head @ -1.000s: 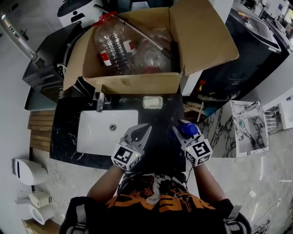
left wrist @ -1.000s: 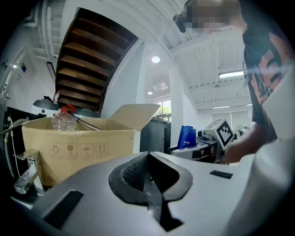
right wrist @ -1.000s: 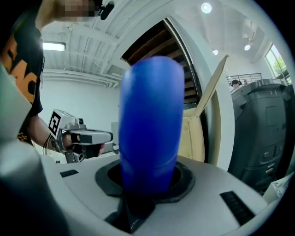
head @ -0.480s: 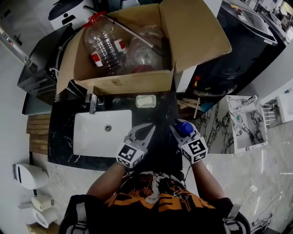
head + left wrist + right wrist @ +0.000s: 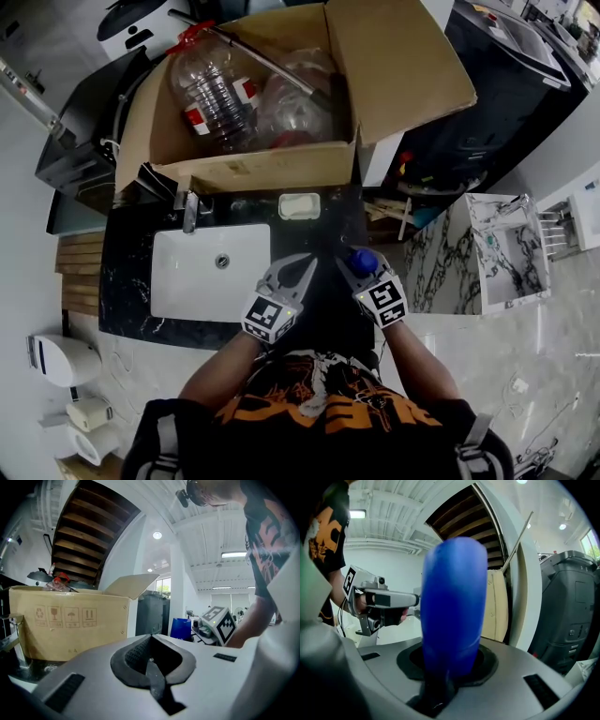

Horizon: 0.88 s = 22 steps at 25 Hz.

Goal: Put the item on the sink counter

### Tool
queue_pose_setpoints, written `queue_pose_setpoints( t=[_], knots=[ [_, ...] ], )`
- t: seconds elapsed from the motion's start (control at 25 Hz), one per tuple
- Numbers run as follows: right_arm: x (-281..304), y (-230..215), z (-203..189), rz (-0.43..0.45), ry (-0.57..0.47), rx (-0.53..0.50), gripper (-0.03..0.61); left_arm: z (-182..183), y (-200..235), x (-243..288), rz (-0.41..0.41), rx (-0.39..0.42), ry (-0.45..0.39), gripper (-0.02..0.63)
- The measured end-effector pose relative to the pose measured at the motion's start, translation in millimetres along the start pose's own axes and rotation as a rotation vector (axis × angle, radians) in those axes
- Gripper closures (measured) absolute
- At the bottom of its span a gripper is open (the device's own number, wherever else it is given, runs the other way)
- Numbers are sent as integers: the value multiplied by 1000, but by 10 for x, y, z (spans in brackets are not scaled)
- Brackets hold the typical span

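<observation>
Here, vs. the earlier frames: R gripper has drawn in toward L gripper and sunk over the dark sink counter, to the right of the white basin. Its jaws are clamped narrow on the blue item, which stands upright between them; contact w/ the stone can't be told. L gripper: jaws together, nothing in them, approx. where it was. Cardboard box behind the basin is unchanged. Judged: carry phase nearly over; set-down and release remain, w/ the item kept upright.
</observation>
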State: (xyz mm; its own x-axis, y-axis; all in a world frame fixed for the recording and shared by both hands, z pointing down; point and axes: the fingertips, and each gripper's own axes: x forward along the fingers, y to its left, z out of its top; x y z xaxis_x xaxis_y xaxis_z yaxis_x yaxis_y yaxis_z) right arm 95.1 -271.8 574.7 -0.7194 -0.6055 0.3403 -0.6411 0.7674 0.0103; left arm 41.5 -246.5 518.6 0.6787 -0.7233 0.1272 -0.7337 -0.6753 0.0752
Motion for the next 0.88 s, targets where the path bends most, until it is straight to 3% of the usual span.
queue_pose_setpoints(
  t=[0.28, 0.88],
  knots=[
    [192, 37, -295, 1, 42, -40, 449, -43, -4, 6, -10, -3, 15, 595],
    [298, 51, -373, 8, 40, -74, 448, -103, 10, 2, 3, -13, 34, 595]
  ],
)
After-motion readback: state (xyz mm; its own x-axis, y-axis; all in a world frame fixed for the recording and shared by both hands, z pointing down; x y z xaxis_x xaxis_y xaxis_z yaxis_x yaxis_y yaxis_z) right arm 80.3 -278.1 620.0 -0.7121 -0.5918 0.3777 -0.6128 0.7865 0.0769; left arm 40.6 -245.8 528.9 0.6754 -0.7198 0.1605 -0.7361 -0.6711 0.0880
